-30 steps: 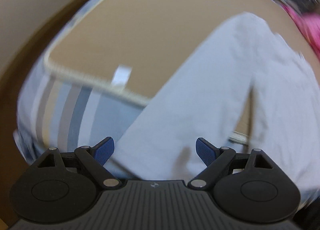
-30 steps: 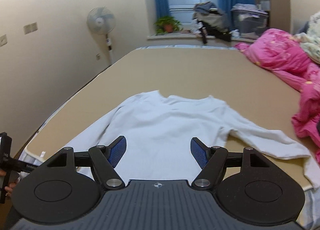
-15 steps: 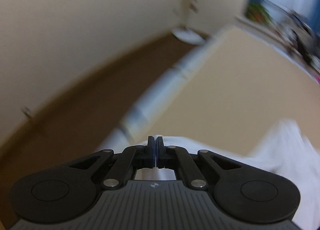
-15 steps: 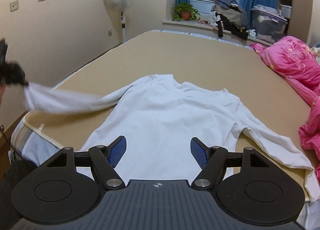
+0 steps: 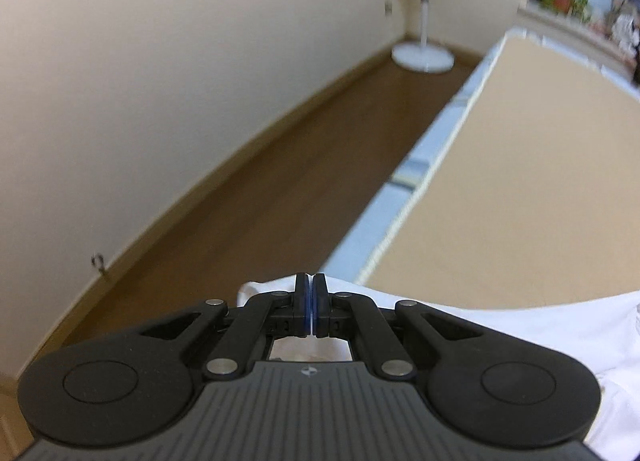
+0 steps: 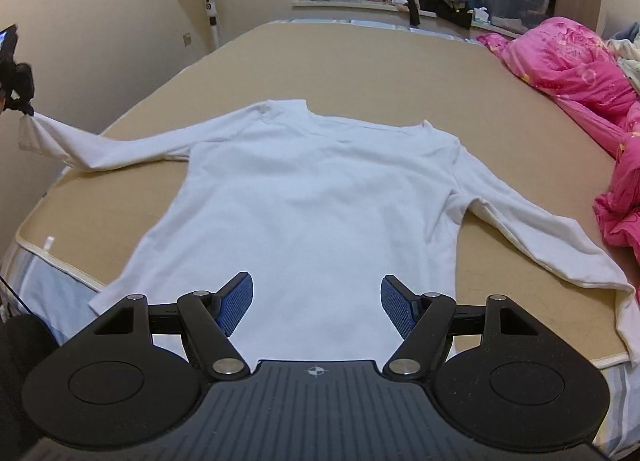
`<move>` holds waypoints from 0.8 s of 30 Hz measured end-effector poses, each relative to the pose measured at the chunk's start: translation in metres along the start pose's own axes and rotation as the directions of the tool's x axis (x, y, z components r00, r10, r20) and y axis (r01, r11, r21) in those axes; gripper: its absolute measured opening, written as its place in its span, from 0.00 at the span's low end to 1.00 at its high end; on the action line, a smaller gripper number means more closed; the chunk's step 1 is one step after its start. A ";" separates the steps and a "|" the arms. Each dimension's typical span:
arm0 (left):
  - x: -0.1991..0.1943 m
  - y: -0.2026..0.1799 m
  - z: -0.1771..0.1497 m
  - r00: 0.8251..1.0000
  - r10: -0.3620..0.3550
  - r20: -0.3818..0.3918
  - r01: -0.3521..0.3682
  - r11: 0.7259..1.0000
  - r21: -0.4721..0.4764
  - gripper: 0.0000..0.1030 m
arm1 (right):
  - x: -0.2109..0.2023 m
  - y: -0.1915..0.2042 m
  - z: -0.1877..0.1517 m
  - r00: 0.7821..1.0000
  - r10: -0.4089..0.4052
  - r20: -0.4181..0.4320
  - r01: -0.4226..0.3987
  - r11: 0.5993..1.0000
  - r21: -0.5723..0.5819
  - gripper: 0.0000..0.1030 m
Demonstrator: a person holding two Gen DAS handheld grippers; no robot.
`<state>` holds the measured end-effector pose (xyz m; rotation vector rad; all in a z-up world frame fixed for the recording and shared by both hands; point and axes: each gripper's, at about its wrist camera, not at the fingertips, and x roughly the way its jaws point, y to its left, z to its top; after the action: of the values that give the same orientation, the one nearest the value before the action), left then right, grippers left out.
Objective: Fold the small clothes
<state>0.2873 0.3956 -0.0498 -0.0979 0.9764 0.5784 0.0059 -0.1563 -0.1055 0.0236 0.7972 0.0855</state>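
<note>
- Whereas a sec ago the left gripper (image 5: pixel 310 297) hung w/ jaws apart over the white long-sleeved cotton top (image 6: pixel 312 197), its blue pads are now pressed together on the cuff of that top's sleeve (image 6: pixel 92 145).
- Left sleeve was lying down toward the bed corner before; now it's pulled out sideways, cuff lifted clear past the edge of the tan flat mattress (image 6: pixel 360 61).
- Left view has swung from the bed corner to the brown floor (image 5: pixel 256 197) and cream wall (image 5: pixel 160 81).
- Right gripper (image 6: pixel 316 309): jaws apart same as before, nothing between them, hovering over the top's hem; it sits a bit lower/closer.
- Top's body lies flat, front-centre of mattress; other sleeve trails to the near right edge.
- Hard to see: in left view the cuff is mostly hidden behind the gripper body, only white cloth bulging either side.
- In right view the left gripper is cut off by the frame edge; pinch point is small, dark.
- Pink floral quilt (image 6: pixel 568 65) cut off at right.
</note>
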 end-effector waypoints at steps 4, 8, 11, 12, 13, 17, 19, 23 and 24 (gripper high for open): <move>-0.014 -0.037 0.018 0.984 -0.151 -0.089 0.146 0.987 -0.063 0.00 | 0.014 -0.017 -0.004 1.000 0.011 -0.017 -0.011 0.999 0.044 0.70; -0.088 -0.122 0.031 0.901 -0.424 -0.087 0.426 0.905 -0.002 0.00 | 0.029 -0.034 -0.008 0.999 0.020 -0.030 -0.018 0.995 0.094 0.70; -0.153 -0.218 0.018 0.795 -0.595 -0.114 0.606 0.788 0.108 0.00 | 0.037 -0.048 -0.013 1.000 0.010 -0.024 -0.007 0.992 0.129 0.70; -0.169 -0.247 0.008 0.761 -0.636 -0.128 0.649 0.749 0.134 0.01 | 0.039 -0.052 -0.015 1.000 0.007 -0.023 -0.004 0.990 0.143 0.70; -0.186 -0.279 -0.006 0.721 -0.678 -0.143 0.693 0.703 0.161 0.01 | 0.041 -0.057 -0.016 1.000 0.007 -0.025 -0.003 0.988 0.155 0.70; -0.219 -0.370 -0.058 0.556 -0.817 -0.150 0.823 0.517 0.234 0.61 | 0.044 -0.071 -0.018 0.999 -0.012 -0.030 0.017 0.984 0.175 0.70; -0.210 -0.380 -0.069 0.607 -0.787 -0.115 0.782 0.565 0.263 0.99 | 0.043 -0.081 -0.020 0.999 -0.026 -0.029 0.031 0.981 0.192 0.70; -0.159 -0.336 -0.073 0.724 -0.689 -0.029 0.665 0.686 0.294 0.99 | 0.046 -0.102 -0.025 0.998 -0.047 -0.032 0.053 0.973 0.223 0.70; -0.139 -0.322 -0.066 0.766 -0.642 0.000 0.614 0.733 0.293 0.99 | 0.049 -0.106 -0.025 0.998 -0.051 -0.034 0.058 0.973 0.222 0.70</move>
<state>0.3410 0.0439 -0.0323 -0.1405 0.8456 -0.1906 0.0293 -0.2583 -0.1637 0.2138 0.8324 -0.0564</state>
